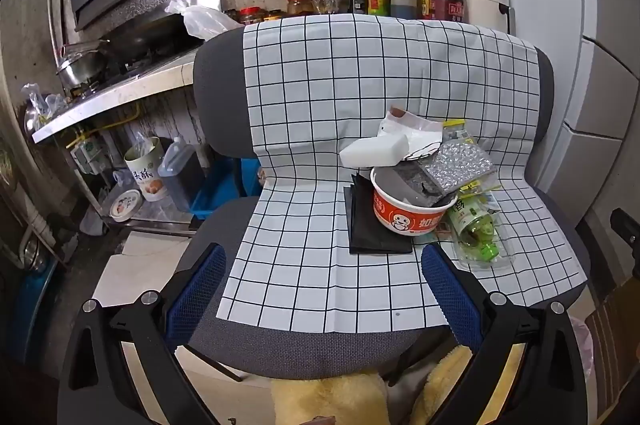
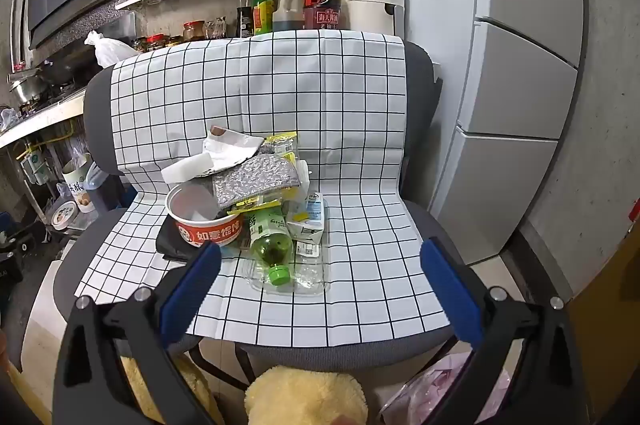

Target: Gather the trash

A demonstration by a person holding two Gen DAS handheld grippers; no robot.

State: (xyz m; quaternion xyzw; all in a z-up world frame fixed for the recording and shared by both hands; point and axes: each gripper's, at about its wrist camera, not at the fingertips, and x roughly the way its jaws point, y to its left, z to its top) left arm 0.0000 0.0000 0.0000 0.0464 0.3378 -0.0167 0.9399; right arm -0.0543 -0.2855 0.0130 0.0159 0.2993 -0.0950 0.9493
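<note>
Both grippers hang over the front edge of the chair, jaws spread wide and empty: the left gripper [image 1: 324, 289] and the right gripper [image 2: 320, 285].

Trash sits piled on the checked cloth [image 1: 304, 113] covering the chair seat [image 1: 296, 349], at about two o'clock in the left view and eleven o'clock in the right. From left to right: a flat black sheet [image 1: 362, 229] under a red paper bowl [image 1: 408, 205], a white foam block [image 1: 374, 151] and crumpled wrapper [image 1: 416, 133] behind it, a silver padded pouch [image 1: 460, 167] leaning into the bowl, and a green bottle [image 1: 476, 225] lying on its side.

All of it looks light. The bowl would likely crush, so its rim seems the best hold; the bottle is round and probably slippery, better taken across its body.

Only the right view shows a small milk carton [image 2: 308, 221] at the bottle's three o'clock and a clear plastic tray [image 2: 312, 277] under the cap.
</note>
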